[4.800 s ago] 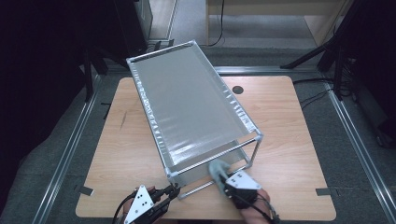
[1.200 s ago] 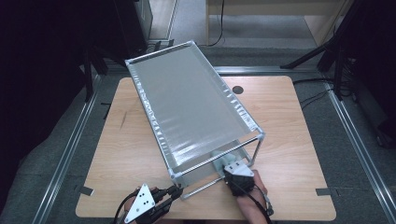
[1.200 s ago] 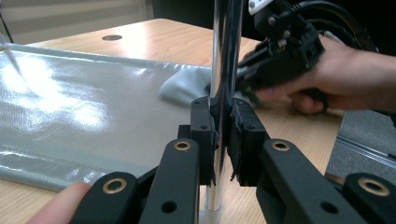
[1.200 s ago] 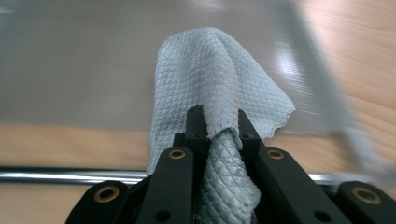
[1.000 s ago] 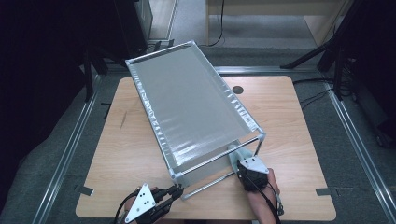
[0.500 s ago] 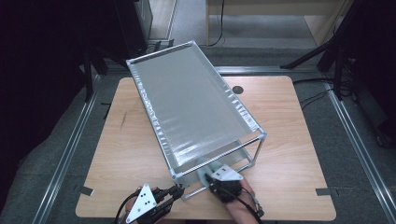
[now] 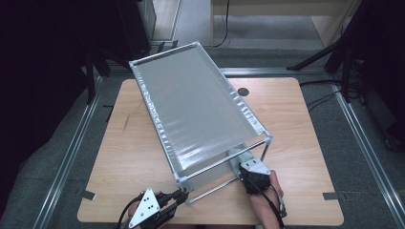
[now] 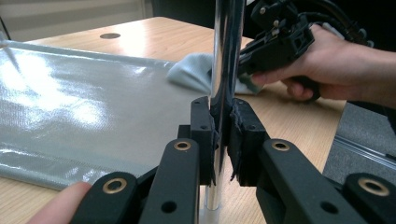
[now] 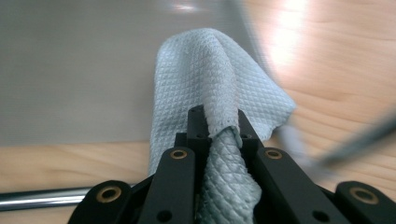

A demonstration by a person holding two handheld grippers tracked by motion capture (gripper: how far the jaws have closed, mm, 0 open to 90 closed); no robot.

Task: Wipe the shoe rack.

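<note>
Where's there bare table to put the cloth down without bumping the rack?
Bare wood lies right of the rack, out to the table edge, and left of it. The near edge is crowded: left gripper clamps a rack leg; right gripper holds the cloth.

1 metal rack [image 7: 200, 114] with grey sheet shelves, 1 of its chrome legs [image 8: 225, 56] between the left jaws. 1 grey cloth [image 9: 219, 107] between the right jaws. 2 grippers: left [image 7: 177, 195], right [image 7: 241, 164]. 1 wooden desk [image 7: 296, 119].
</note>
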